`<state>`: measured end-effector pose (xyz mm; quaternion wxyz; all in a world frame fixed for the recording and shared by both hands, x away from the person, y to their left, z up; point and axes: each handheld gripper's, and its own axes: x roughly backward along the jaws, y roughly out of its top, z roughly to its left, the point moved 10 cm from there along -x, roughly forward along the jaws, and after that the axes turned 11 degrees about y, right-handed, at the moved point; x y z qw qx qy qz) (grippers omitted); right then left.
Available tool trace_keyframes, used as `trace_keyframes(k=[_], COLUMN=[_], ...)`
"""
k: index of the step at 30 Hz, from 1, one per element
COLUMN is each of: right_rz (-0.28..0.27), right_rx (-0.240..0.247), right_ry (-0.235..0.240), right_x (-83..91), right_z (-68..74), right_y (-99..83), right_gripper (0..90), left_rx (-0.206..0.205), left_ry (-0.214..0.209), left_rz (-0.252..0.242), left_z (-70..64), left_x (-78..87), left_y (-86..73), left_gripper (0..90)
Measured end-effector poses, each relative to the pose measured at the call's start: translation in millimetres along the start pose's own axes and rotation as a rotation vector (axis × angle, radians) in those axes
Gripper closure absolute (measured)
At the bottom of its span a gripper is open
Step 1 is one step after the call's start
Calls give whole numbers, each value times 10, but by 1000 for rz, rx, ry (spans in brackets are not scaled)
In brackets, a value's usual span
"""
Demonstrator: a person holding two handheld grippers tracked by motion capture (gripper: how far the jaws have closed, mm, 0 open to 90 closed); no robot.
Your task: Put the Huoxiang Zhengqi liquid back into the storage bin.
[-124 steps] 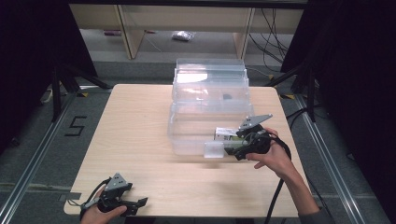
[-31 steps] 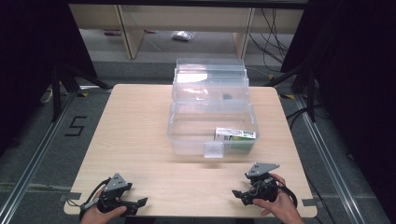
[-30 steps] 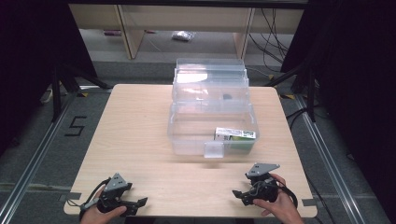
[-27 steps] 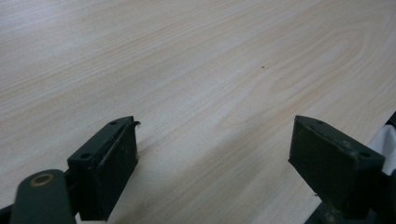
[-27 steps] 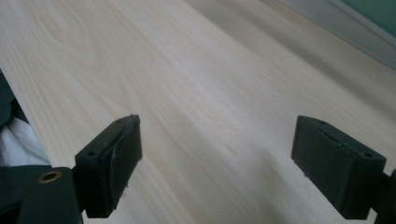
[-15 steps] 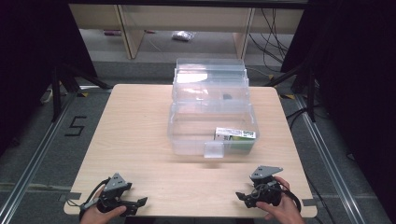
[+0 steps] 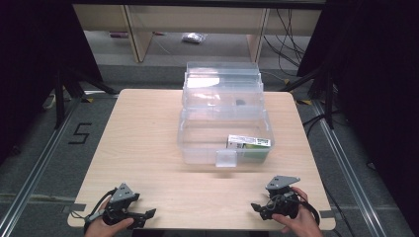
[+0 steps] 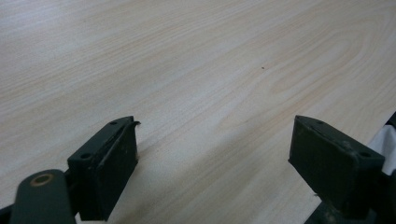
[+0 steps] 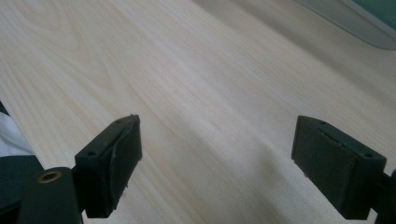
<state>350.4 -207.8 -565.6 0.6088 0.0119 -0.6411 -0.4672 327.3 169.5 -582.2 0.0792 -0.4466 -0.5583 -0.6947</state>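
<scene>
Green-and-white carton [image 7: 248,143] lies inside the clear plastic bin [image 7: 197,148]; both claws, left [image 7: 148,213] and right [image 7: 255,207], rest wide open and empty on the pale wooden bench [image 7: 148,128], so the placing looks finished.

A pale wooden table [image 7: 148,128] stood on a grey floor [image 7: 34,148] marked with a black "5" [image 7: 79,133]. Beyond it ran a low wooden shelf unit [image 7: 133,24], with black cables [image 7: 289,29] trailing at the right. Dark curtains [image 7: 29,59] flanked both sides.
</scene>
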Motion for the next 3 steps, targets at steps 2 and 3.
trace_keyframes(k=[2, 3], right_rz=[-15, -16], right_rx=[0, 1], right_ry=[-10, -9], right_x=[-10, -10], right_z=[-12, -13], right_y=[11, 12], right_gripper=[173, 173], left_rx=[2, 4], left_ry=[0, 5], left_rz=[0, -4], left_z=[0, 1], left_x=[-1, -4], left_y=[0, 2], left_gripper=[148, 148])
